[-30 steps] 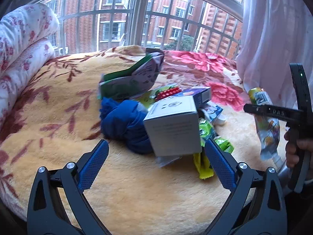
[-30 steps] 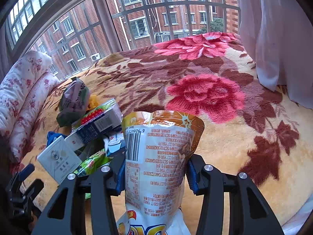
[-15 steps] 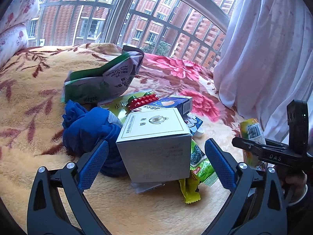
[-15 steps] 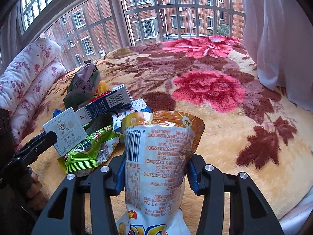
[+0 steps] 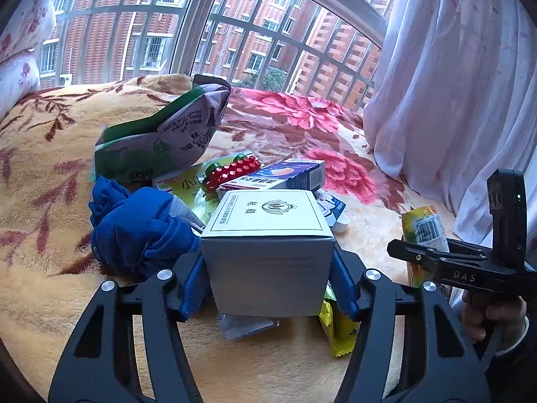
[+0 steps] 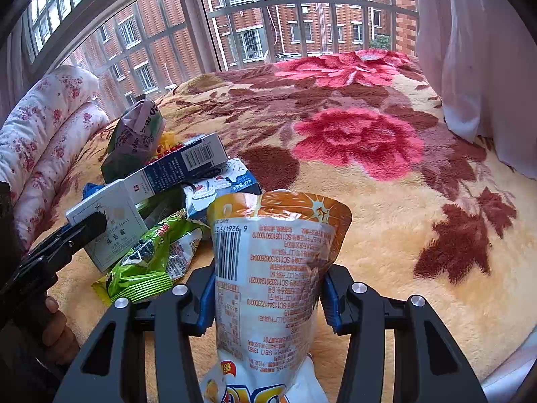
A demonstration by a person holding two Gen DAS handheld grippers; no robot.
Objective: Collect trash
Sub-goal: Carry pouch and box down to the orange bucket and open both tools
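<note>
While the trash lies heaped together on the floral blanket (image 6: 386,228), both tools are occupied with separate items from it. The left gripper (image 5: 268,278) straddles the white carton (image 5: 266,252) at the near edge of the heap; its jaws are closing, and the blue pads (image 5: 193,282) sit against the carton's two side faces. Contact appears made on both sides, so I judge a grip is being taken. The carton stands square to the tool, which suits a flat-sided clamp low on its body.

The right gripper (image 6: 268,297) pinches an orange-printed snack pouch (image 6: 272,268) across its middle, pads pressed into both edges. The pouch stands upright above the fingers, clear of the blanket. It is carried off to the right of the heap, probably to keep it clear while the other hand works.

Remaining items sit just behind and beside the carton:
- a blue cloth bundle (image 5: 137,231), touching the carton's left side;
- a green wipes pack (image 5: 161,141), propped at the back;
- a dark blue box (image 5: 285,176), lying behind the carton;
- a green wrapper (image 6: 151,258), partly under the carton's right corner.

No bin or bag shows in either view. Risk noted: lifting the carton may drag the wrapper beneath it.
</note>
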